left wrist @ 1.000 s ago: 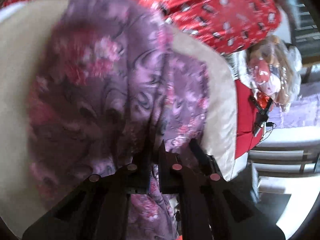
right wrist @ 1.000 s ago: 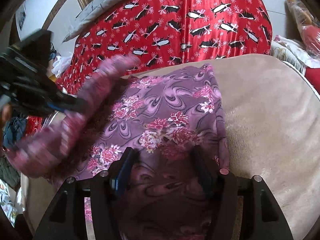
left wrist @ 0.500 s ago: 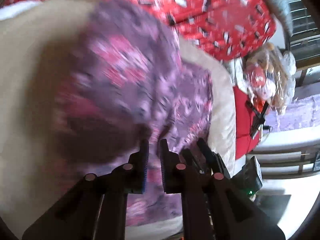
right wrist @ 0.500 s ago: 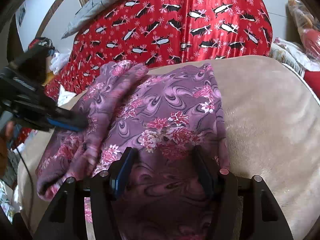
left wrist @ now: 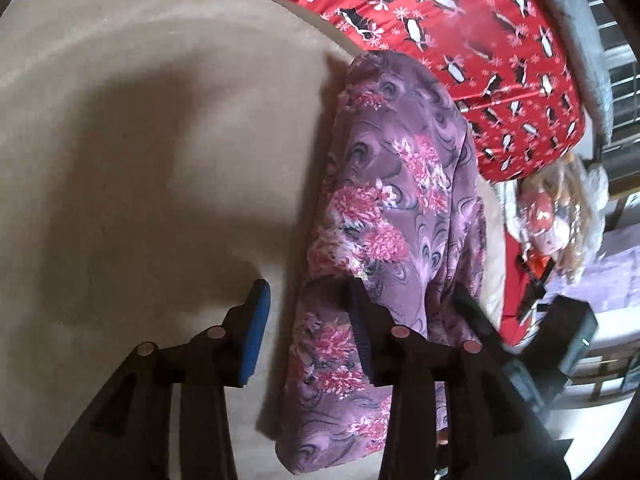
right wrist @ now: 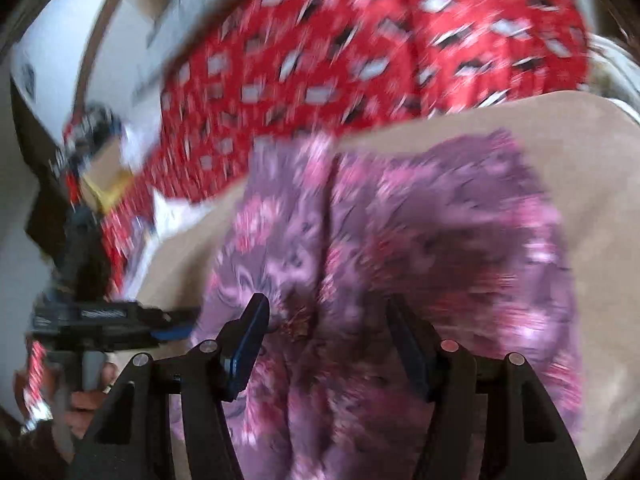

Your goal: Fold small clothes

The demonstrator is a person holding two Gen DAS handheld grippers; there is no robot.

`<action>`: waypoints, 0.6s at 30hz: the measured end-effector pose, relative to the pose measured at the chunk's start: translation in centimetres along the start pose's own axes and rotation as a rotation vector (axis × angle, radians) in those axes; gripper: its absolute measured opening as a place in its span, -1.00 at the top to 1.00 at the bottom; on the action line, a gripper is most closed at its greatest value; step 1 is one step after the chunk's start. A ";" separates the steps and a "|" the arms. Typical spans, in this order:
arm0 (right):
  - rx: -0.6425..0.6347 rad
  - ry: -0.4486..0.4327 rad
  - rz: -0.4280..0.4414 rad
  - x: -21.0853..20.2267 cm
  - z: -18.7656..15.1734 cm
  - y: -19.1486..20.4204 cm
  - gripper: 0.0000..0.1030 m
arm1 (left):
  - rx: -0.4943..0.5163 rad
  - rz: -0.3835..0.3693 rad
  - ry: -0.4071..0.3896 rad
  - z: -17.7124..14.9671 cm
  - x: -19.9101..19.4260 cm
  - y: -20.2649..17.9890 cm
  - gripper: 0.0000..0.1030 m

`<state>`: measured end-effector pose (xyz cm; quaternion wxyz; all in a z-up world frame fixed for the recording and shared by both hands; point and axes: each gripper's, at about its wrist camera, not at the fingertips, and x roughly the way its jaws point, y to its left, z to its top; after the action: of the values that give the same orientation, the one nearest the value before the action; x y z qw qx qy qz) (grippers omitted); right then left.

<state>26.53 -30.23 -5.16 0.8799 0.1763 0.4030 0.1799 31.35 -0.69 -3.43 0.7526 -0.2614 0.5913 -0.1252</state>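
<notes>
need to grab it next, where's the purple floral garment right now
The purple floral garment lies folded lengthwise on the beige blanket, right of centre in the left wrist view, its far end near the red penguin-print cover.

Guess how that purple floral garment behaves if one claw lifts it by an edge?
Probably floppy: the purple floral garment lies in soft folds and wrinkles on the beige blanket. Likely light, thin fabric. It may unfold, since the folded layers look loose.
</notes>
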 end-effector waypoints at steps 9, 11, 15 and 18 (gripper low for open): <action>-0.194 -0.017 -0.019 1.7 -0.7 4.2 0.80 | -0.011 -0.038 -0.009 0.0 -0.7 -0.4 0.17; -0.174 -0.065 0.016 -0.6 -0.2 3.6 0.80 | 0.009 -0.041 -0.029 -0.1 -1.4 -1.6 0.17; -0.193 -0.129 0.009 -5.1 0.9 2.3 0.80 | 0.083 0.005 -0.045 -0.6 -1.4 -4.6 -0.05; -0.149 -0.148 -0.061 -7.0 0.9 -0.8 0.80 | 0.152 0.075 -0.019 -1.8 0.4 -6.6 -0.06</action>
<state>23.09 -34.30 -0.44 0.9229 0.1109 0.3277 0.1692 30.53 -6.84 -0.47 0.7800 -0.1823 0.5824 -0.1388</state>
